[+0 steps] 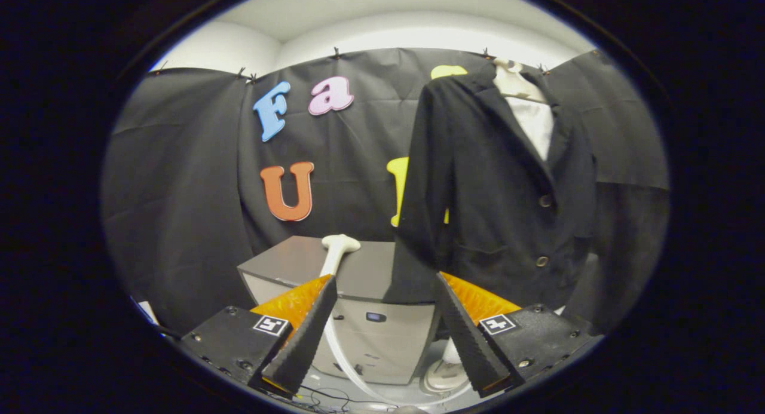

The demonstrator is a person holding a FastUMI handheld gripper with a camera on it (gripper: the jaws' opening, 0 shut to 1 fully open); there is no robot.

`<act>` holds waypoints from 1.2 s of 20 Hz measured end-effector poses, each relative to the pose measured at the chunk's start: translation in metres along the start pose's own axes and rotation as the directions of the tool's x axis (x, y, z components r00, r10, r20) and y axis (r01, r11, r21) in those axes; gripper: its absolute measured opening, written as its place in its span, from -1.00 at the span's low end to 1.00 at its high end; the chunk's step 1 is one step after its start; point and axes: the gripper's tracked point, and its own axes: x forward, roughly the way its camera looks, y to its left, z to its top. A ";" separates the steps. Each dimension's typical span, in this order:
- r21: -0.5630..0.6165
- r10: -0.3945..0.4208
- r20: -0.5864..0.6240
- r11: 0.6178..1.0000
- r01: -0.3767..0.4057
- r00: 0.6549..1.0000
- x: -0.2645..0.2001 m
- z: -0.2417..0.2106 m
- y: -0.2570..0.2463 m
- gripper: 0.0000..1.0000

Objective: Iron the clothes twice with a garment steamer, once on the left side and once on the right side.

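Note:
A black jacket (502, 187) hangs on a white mannequin torso (526, 97), buttoned, beyond and above my right finger. The white garment steamer head (338, 250) lies on top of a grey box-shaped unit (364, 318), its white hose (343, 357) curving down the unit's front. My gripper (385, 294) is open, fingers wide apart, with nothing between them. The steamer head sits just beyond the left fingertip (326, 288). The jacket's lower hem hangs just past the right fingertip (445, 288).
The mannequin's white base (445, 375) stands on the floor below the jacket, to the right of the grey unit. Thin black cables (326, 396) run across the floor in front of the unit. Black cloth walls close the booth behind.

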 end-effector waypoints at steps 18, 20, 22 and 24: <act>0.012 0.112 -0.427 0.993 -0.119 0.897 0.302 -0.073 0.092 0.86; 0.004 0.108 -0.439 0.993 -0.118 0.892 0.302 -0.076 0.098 0.71; -0.008 0.088 -0.455 0.995 -0.103 0.886 0.305 -0.078 0.098 0.47; 0.003 0.087 -0.460 0.995 -0.097 0.884 0.307 -0.077 0.098 0.11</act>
